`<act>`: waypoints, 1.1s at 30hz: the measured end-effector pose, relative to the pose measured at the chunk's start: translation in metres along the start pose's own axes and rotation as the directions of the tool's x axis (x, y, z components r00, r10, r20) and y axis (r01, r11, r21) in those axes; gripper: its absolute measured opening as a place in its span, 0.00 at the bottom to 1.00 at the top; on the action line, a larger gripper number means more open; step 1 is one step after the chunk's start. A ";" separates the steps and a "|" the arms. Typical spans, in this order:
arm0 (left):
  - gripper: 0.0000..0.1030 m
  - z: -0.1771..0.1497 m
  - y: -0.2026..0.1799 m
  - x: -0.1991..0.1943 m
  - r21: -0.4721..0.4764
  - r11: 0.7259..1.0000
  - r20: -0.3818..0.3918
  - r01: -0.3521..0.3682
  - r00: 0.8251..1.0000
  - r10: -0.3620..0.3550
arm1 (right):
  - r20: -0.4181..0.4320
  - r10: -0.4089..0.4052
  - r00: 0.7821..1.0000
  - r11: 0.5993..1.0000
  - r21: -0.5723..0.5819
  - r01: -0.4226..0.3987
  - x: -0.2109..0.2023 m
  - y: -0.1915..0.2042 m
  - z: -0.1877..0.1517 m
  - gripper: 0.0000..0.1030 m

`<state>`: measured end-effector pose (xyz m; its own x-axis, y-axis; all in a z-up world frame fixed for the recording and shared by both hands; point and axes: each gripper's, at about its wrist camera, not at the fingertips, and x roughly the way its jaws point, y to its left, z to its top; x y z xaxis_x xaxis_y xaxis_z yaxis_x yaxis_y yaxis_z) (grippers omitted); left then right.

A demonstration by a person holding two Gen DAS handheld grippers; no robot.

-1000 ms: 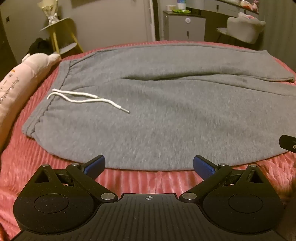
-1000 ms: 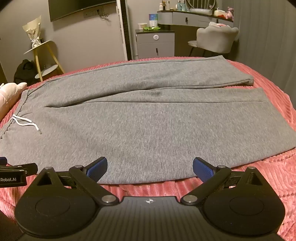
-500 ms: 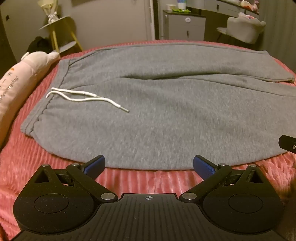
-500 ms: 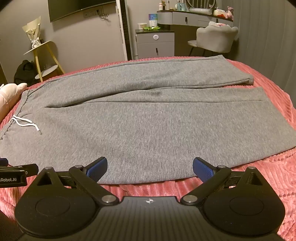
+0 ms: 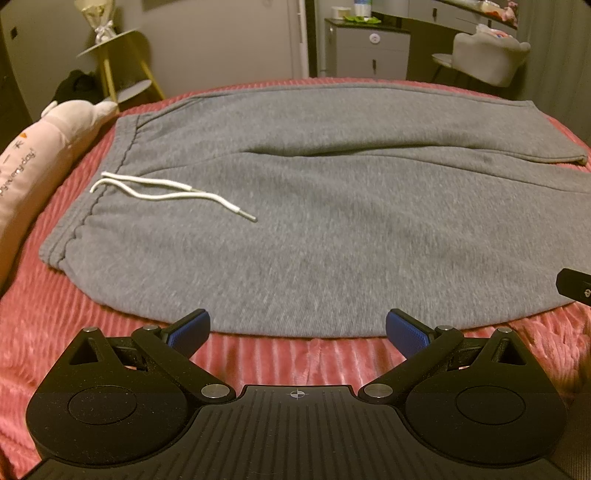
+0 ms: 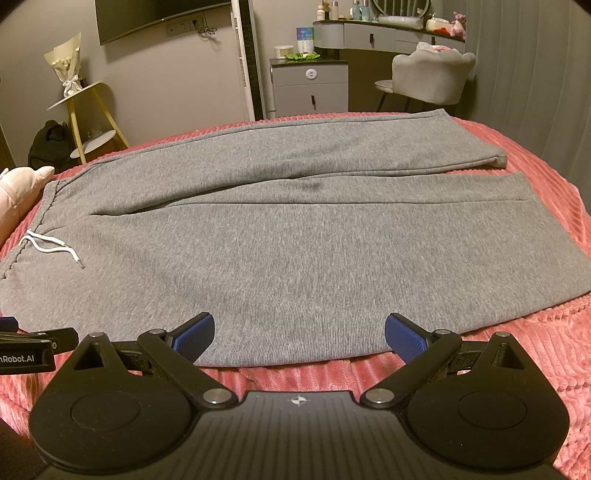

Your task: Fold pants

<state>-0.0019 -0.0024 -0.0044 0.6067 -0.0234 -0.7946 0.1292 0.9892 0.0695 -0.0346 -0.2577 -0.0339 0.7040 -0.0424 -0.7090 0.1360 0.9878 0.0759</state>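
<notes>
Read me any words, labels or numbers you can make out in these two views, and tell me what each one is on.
"nRobot.AI", cut off at the frame edge: on the left gripper body, seen at the left edge of the right wrist view.
"every day!": on the pink plush pillow, left wrist view; the marks above it are too blurred to read.
Digits that may be "12": on the small box on the grey cabinet; too small to be sure.
Bottles on the dresser: labels unreadable.

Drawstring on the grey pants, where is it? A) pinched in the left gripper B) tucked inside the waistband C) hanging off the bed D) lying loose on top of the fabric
D: the white drawstring lies loose on the grey pants, clear of both open grippers.
</notes>
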 end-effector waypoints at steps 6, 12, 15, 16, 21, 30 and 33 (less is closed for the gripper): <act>1.00 -0.001 0.000 0.000 -0.002 1.000 0.000 0.003 1.000 -0.003 | 0.000 0.000 1.000 1.000 0.001 0.000 0.000 0.000 0.000 0.96; 1.00 -0.001 0.001 0.000 -0.002 1.000 -0.001 0.004 1.000 -0.004 | 0.000 0.000 1.000 1.000 0.001 0.000 0.000 0.000 0.000 0.96; 1.00 -0.002 0.000 0.000 -0.004 1.000 -0.001 0.005 1.000 -0.005 | 0.000 0.001 1.000 1.000 0.000 -0.001 0.000 0.000 0.000 0.96; 1.00 -0.003 0.000 0.000 -0.005 1.000 -0.001 0.006 1.000 -0.006 | 0.000 0.001 1.000 1.000 0.001 -0.001 0.000 0.000 0.000 0.96; 1.00 -0.003 0.001 -0.001 -0.007 1.000 -0.004 0.008 1.000 -0.008 | 0.000 0.002 1.000 1.000 0.002 -0.002 0.000 0.000 0.000 0.96; 1.00 -0.002 0.001 0.000 -0.008 1.000 -0.008 0.009 1.000 -0.009 | 0.000 0.003 1.000 1.000 0.003 -0.003 0.001 0.001 0.000 0.96; 1.00 -0.002 0.002 0.000 -0.010 1.000 -0.009 0.010 1.000 -0.010 | -0.001 0.003 1.000 1.000 0.003 -0.003 0.002 0.001 0.000 0.96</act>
<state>-0.0030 -0.0005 -0.0053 0.5984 -0.0319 -0.8006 0.1277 0.9902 0.0559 -0.0331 -0.2568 -0.0347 0.7037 -0.0395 -0.7094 0.1364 0.9874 0.0804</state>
